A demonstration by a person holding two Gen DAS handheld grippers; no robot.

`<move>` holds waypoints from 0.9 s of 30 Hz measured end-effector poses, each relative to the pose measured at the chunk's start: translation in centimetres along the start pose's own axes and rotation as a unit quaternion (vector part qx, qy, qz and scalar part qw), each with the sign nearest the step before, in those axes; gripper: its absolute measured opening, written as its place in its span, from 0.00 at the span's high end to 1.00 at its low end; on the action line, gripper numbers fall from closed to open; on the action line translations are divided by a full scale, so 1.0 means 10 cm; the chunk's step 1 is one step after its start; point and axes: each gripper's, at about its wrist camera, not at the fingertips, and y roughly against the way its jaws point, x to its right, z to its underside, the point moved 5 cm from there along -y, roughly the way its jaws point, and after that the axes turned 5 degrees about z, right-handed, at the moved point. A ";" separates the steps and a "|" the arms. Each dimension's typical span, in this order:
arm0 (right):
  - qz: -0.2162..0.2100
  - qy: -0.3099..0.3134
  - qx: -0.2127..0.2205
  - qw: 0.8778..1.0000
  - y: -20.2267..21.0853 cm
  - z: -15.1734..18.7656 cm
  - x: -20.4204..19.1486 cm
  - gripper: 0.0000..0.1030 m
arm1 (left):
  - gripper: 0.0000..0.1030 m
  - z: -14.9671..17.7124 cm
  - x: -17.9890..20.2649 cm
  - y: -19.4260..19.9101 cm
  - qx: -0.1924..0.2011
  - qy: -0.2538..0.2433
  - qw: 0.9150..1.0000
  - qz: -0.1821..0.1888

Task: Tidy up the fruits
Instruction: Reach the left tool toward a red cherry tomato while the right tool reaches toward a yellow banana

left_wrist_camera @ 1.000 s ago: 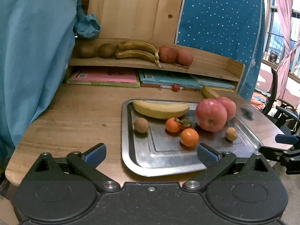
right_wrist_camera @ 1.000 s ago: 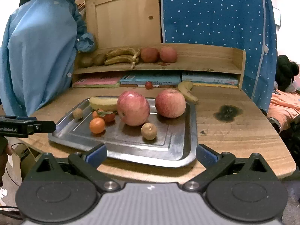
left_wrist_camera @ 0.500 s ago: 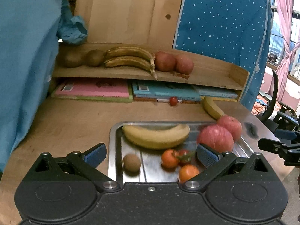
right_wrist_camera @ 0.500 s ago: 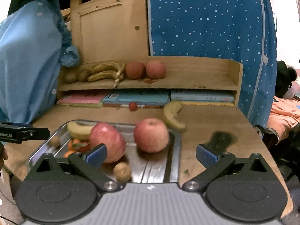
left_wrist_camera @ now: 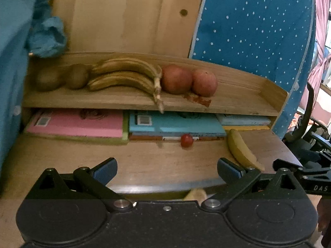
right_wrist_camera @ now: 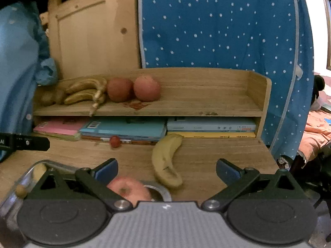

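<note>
My left gripper (left_wrist_camera: 166,170) is open and empty above the table, over the far edge of the metal tray (left_wrist_camera: 157,188). My right gripper (right_wrist_camera: 166,171) is open and empty, just short of a loose yellow banana (right_wrist_camera: 166,161) on the table. A red apple (right_wrist_camera: 129,190) sits in the tray's corner (right_wrist_camera: 159,188) under the right gripper. The wooden shelf (left_wrist_camera: 132,100) holds two kiwis (left_wrist_camera: 62,79), two brown bananas (left_wrist_camera: 126,75) and two apples (left_wrist_camera: 188,79). A small red fruit (left_wrist_camera: 186,140) lies by the books. The loose banana also shows in the left wrist view (left_wrist_camera: 241,149).
Pink, teal and yellow books (left_wrist_camera: 124,125) lie under the shelf. A blue dotted cloth (right_wrist_camera: 223,24) hangs behind. A person in blue (left_wrist_camera: 12,62) stands at the left. A dark chair (left_wrist_camera: 308,128) is off the table's right edge.
Both grippers have moved forward and risen toward the shelf. The tray and its fruit have slid mostly out of view beneath them. Both stay open.
</note>
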 end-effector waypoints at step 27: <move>-0.031 0.031 -0.081 0.996 -0.91 -0.05 -0.11 0.09 | 0.06 -0.31 0.23 -1.24 -0.093 -0.015 0.994 0.046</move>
